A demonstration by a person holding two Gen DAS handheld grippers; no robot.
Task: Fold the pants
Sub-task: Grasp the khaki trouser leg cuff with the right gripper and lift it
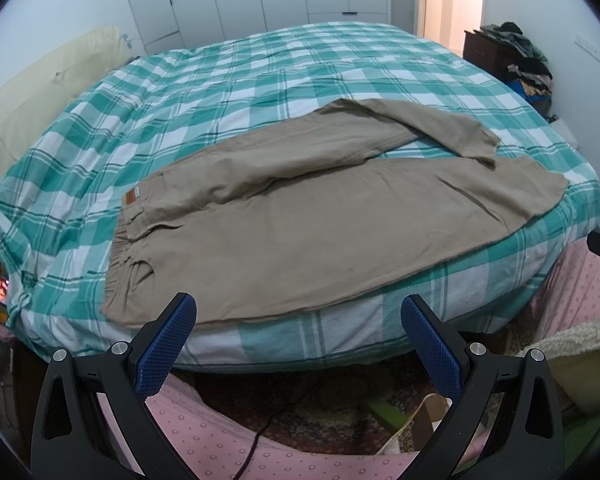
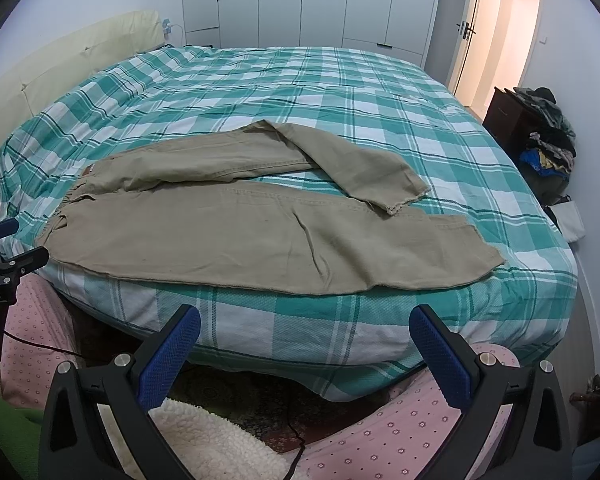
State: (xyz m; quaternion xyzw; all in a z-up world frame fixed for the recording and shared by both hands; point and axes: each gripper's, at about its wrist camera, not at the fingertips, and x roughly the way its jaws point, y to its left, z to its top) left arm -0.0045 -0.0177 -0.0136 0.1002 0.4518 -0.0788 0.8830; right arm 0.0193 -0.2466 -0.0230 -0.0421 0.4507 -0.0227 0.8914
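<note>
1. I have the left gripper [image 1: 298, 312] held off the near edge of the bed [image 1: 260, 80], its blue-padded fingers [image 1: 168, 344] spread wide apart with nothing between them.
2. My right gripper [image 2: 304, 322] is likewise released, both fingers [image 2: 440, 360] splayed and empty, held just short of the mattress edge.
3. The khaki pants [image 1: 320, 232] lie flat on the teal-and-white checked bedsheet [image 2: 340, 92], along the near side of the bed, apart from both grippers.
4. The waistband [image 1: 120, 252] is at the left end, with a small brown label [image 1: 131, 195] near its far corner.
5. The nearer leg [image 2: 300, 248] runs straight to the right, its hem at the bed's right edge.
6. The farther leg [image 2: 340, 156] bends midway and angles back toward me, its hem [image 2: 404, 204] resting on the nearer leg.
7. From the right wrist view I see the left gripper's tip at the left edge of frame.
8. White wardrobe doors [image 2: 320, 0] stand behind the bed, and a pile of clothes [image 2: 548, 136] sits on a dark cabinet [image 2: 504, 116] at the right.
</note>
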